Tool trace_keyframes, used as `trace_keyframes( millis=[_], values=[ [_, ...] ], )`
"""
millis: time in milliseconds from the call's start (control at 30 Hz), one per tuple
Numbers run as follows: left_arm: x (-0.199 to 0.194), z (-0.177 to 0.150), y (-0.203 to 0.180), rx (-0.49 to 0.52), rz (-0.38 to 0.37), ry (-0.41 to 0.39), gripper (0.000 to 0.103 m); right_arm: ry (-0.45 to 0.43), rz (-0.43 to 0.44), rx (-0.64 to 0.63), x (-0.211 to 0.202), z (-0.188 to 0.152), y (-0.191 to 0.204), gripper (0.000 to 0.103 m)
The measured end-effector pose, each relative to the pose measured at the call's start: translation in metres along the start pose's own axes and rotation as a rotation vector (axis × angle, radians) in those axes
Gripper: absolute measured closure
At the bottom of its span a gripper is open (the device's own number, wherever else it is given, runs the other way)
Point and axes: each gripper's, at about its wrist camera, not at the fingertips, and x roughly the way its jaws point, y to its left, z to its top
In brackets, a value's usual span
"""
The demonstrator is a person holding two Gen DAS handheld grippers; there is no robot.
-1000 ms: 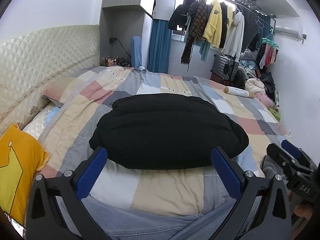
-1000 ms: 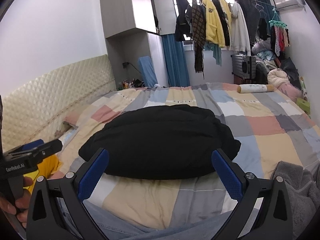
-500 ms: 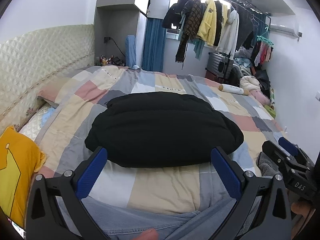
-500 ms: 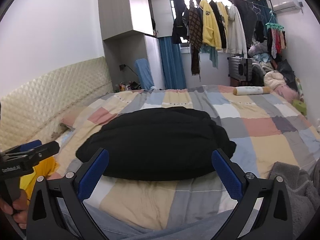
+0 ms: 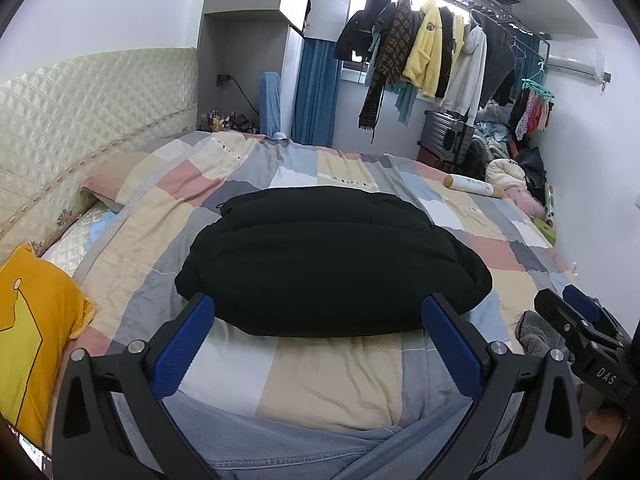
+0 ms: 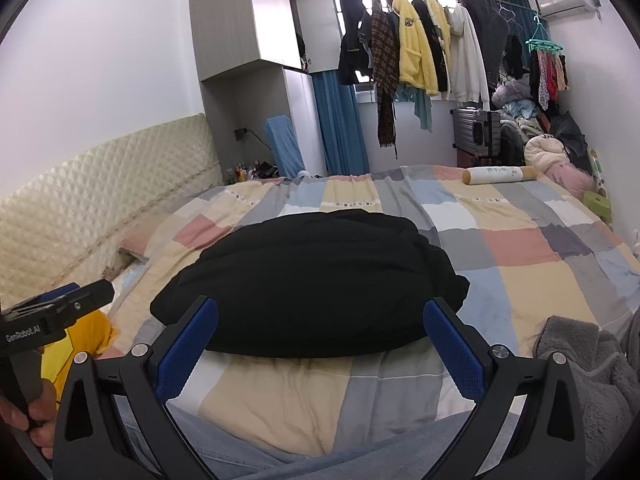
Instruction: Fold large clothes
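A black garment (image 5: 328, 256) (image 6: 312, 280) lies folded into a thick, rounded bundle in the middle of the bed, on a patchwork quilt (image 5: 332, 376) (image 6: 520, 248). My left gripper (image 5: 320, 336) is open and held back from the bundle's near edge, with nothing between its blue pads. My right gripper (image 6: 320, 340) is open too, also short of the bundle and holding nothing. In the left wrist view the right gripper (image 5: 580, 324) shows at the right edge; in the right wrist view the left gripper (image 6: 64, 308) shows at the left, held by a hand (image 6: 24, 416).
A yellow pillow (image 5: 32, 320) lies at the left by the padded headboard (image 5: 80, 120). Grey fleece cloth (image 6: 592, 376) is bunched at the right. A roll pillow (image 6: 498, 175) rests at the far side. Clothes hang on a rack (image 6: 432, 48) by the window. Denim-clad legs (image 5: 304, 452) are below.
Both grippers have drawn back and risen slightly, so the black bundle sits a little farther off. Both stay open.
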Motion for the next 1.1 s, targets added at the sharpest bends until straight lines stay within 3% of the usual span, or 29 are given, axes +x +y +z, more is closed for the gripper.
trace_keyframes(
  millis=[1100],
  values=[
    [-0.0019,-0.0007,-0.0031,0.001,0.007,-0.010,0.000,0.005,-0.023,0.010,-0.0020,0.0000,-0.0027,0.000]
  ],
)
